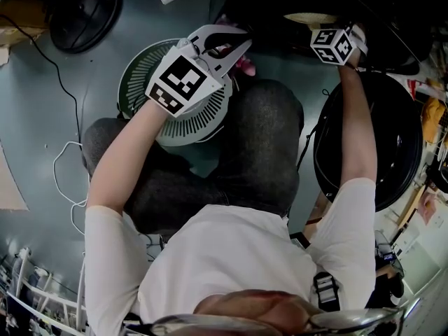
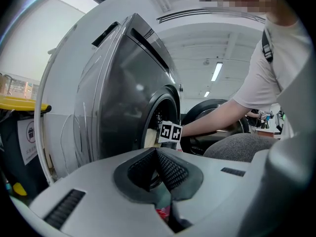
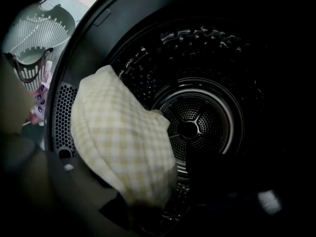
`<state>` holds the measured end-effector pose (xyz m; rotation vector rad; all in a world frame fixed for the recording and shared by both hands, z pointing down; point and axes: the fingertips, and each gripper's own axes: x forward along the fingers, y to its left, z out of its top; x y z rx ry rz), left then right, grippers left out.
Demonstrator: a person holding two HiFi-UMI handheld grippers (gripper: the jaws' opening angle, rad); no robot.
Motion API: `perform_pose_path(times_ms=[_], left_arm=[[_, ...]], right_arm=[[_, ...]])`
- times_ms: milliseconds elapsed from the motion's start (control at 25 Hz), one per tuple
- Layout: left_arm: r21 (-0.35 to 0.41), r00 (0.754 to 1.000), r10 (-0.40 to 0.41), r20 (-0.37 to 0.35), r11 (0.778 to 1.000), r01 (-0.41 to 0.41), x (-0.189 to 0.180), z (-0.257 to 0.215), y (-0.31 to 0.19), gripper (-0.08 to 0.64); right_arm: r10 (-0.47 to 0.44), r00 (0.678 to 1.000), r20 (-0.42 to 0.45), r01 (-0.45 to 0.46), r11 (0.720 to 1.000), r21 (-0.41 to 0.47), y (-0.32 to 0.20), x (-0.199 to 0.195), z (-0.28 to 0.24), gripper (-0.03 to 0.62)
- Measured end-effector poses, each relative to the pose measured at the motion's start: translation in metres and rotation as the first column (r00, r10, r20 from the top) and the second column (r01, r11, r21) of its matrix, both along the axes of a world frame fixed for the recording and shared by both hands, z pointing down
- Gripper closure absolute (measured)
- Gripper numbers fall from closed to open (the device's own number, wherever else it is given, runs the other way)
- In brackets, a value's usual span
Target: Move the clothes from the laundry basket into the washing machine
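checked cloth [image 3: 123, 142] inside washing machine [image 3: 197, 120]

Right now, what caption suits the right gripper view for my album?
Pale checked cloth at the mouth of the washing machine drum; the laundry basket shows outside, upper left.

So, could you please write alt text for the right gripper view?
A pale yellow checked cloth fills the foreground at the mouth of a dark washing machine drum. A white laundry basket shows at the upper left.
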<state>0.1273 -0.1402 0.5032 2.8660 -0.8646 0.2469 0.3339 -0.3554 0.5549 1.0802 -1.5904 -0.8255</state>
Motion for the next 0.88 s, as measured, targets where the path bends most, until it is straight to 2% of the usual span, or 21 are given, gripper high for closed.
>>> perform_pose_path(times_ms=[160,320,440,560,680,880], left_arm=[[-0.006,1.0,0.007,0.004,1.0,-0.007,0.0,0.003,0.001,0.554],[-0.011,1.0,0.02,0.011,1.0,-0.019,0.004,0.006,0.004,0.554],[-0.014,0.999,0.025,0.019,1.0,-0.025,0.005,0.008,0.006,0.554],[-0.018,0.999,0.026,0.023,1.0,-0.026,0.005,0.009,0.006,0.554],[-0.025,0.999,0.025,0.027,0.999,-0.024,0.005,0.011,0.007,0.554],[-0.024,0.999,0.029,0.03,0.999,-0.028,0.006,0.011,0.006,0.554]], right_arm=[[0.015,0.999,0.04,-0.013,0.998,-0.057,0.004,0.001,0.006,0.241],[0.04,0.999,-0.016,-0.043,0.977,-0.208,0.014,0.011,0.038,0.241],[0.055,0.998,-0.026,-0.06,0.957,-0.283,0.019,0.014,0.049,0.241],[0.047,0.998,-0.028,-0.054,0.928,-0.369,0.029,0.015,0.059,0.241],[0.0,0.999,-0.033,-0.015,0.891,-0.453,0.045,0.011,0.067,0.241],[-0.018,0.997,0.077,0.056,0.85,-0.524,0.068,-0.002,0.06,0.227]])
